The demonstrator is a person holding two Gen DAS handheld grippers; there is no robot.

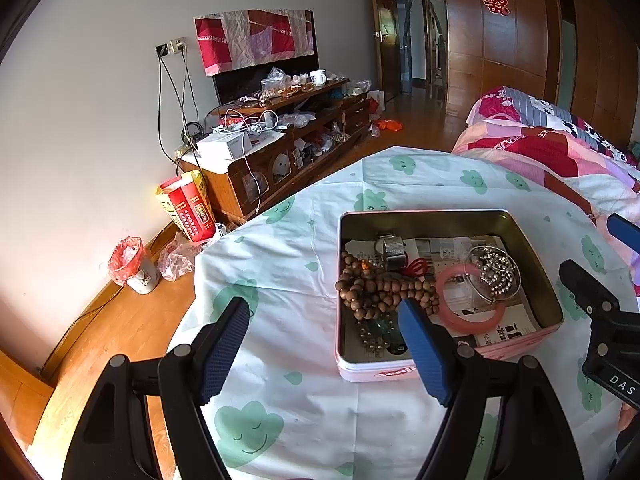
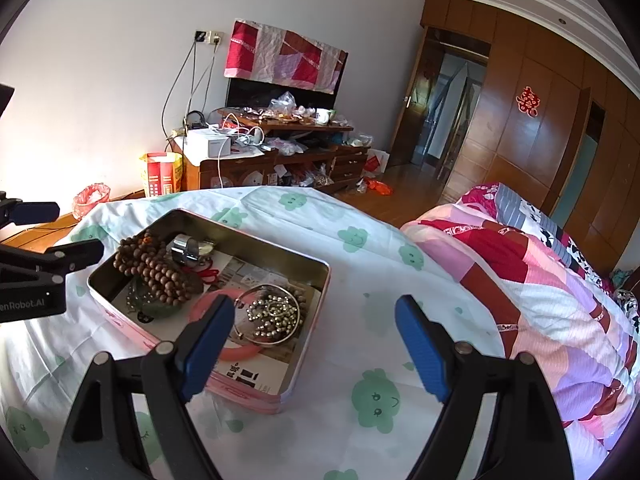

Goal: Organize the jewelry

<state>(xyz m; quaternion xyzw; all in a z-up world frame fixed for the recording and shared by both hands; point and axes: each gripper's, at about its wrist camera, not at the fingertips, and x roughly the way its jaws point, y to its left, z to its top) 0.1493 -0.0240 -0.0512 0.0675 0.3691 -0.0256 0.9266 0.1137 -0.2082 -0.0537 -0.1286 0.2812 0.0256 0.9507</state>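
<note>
An open rectangular pink tin box (image 1: 520, 342) with a dull gold metal interior sits on a white cloth printed with green smiling clouds (image 1: 280, 272). Inside, on printed paper, lie a heap of round brown wooden bead strands (image 1: 380, 288), a smooth pink bangle (image 1: 472, 320), a thin silver wire bangle (image 2: 272, 318) ringing small metallic beads, and a steel mesh-band watch (image 1: 390, 248). The left gripper (image 1: 324, 350) and right gripper (image 2: 314, 344) hover at the tin's near edge, jaws spread wide, holding nothing.
</note>
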